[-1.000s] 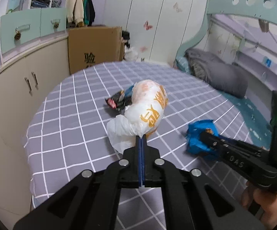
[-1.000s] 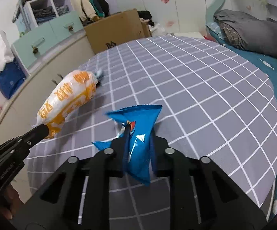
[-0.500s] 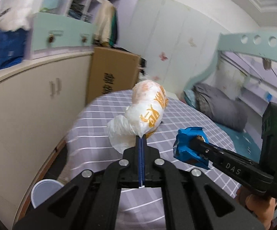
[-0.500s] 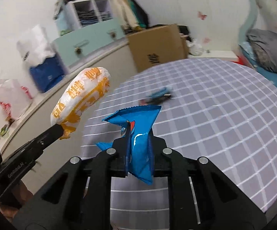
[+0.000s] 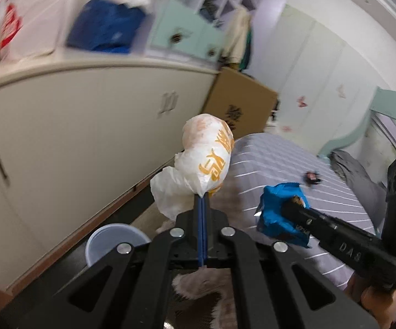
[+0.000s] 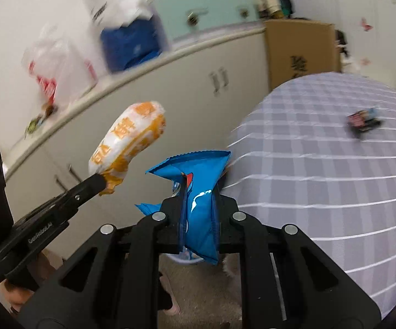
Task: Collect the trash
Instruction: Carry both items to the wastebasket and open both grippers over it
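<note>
Trash: white-orange wrapper (image 5: pixel 211 159) pinched in closed left gripper (image 5: pixel 203 200); blue snack bag (image 6: pixel 198 192) clamped in right gripper (image 6: pixel 198 189). Small wrapper (image 6: pixel 362 120) on bed (image 6: pixel 321 164) at 2 o'clock; bin (image 5: pixel 110 241) at 7 o'clock.

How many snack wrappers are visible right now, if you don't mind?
3: white-and-orange wrapper in the left gripper, blue wrapper in the right gripper, dark wrapper on the checked table.
</note>
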A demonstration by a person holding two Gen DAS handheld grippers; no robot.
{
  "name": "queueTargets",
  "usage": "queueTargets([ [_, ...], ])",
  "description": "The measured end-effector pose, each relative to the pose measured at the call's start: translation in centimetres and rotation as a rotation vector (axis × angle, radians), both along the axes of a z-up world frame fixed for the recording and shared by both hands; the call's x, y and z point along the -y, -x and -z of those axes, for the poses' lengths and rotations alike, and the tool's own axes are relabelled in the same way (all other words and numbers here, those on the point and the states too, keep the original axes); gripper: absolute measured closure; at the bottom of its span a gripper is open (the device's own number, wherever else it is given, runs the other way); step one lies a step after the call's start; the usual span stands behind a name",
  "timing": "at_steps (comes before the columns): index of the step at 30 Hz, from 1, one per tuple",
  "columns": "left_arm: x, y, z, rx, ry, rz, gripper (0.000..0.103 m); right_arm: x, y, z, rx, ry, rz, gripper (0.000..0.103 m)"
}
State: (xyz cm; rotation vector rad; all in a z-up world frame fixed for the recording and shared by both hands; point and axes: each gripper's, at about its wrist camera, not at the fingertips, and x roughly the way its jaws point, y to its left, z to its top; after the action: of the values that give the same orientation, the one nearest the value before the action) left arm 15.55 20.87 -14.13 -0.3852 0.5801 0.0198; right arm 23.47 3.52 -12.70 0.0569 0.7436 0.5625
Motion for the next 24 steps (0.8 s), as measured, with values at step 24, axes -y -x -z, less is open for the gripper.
queueTargets([
  [24,-8.5,-5.9,22.6,-0.583,0.208,-0.122,0.103,-11.1,-4.2,21.3,-0.336,0.211,-0.104,0.088],
])
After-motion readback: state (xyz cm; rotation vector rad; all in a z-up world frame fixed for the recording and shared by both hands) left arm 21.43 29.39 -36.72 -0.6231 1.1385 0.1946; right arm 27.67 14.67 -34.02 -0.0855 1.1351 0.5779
